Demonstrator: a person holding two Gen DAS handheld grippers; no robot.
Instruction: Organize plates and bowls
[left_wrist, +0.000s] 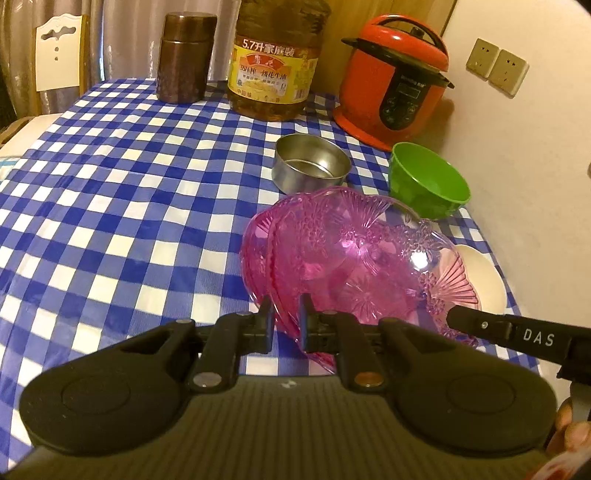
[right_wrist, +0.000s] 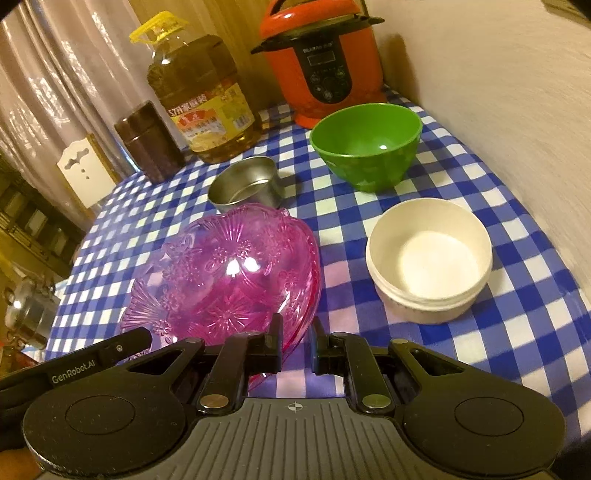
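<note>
A pink patterned glass dish (left_wrist: 343, 254) (right_wrist: 236, 273), seemingly two nested, is held over the checked table between both grippers. My left gripper (left_wrist: 286, 314) is shut on its near rim. My right gripper (right_wrist: 297, 326) is shut on the rim at the opposite side. One of the right gripper's fingers (left_wrist: 480, 325) reaches in from the right in the left wrist view. A green bowl (left_wrist: 428, 181) (right_wrist: 365, 144), a steel bowl (left_wrist: 310, 162) (right_wrist: 247, 184) and stacked white bowls (left_wrist: 484, 277) (right_wrist: 428, 262) stand beyond the dish.
A red pressure cooker (left_wrist: 391, 77) (right_wrist: 325, 62), a big oil bottle (left_wrist: 273, 59) (right_wrist: 203, 99) and a brown canister (left_wrist: 184, 55) (right_wrist: 147, 144) line the table's far edge. A wall runs along the right side. A white chair (left_wrist: 59, 55) stands behind the table.
</note>
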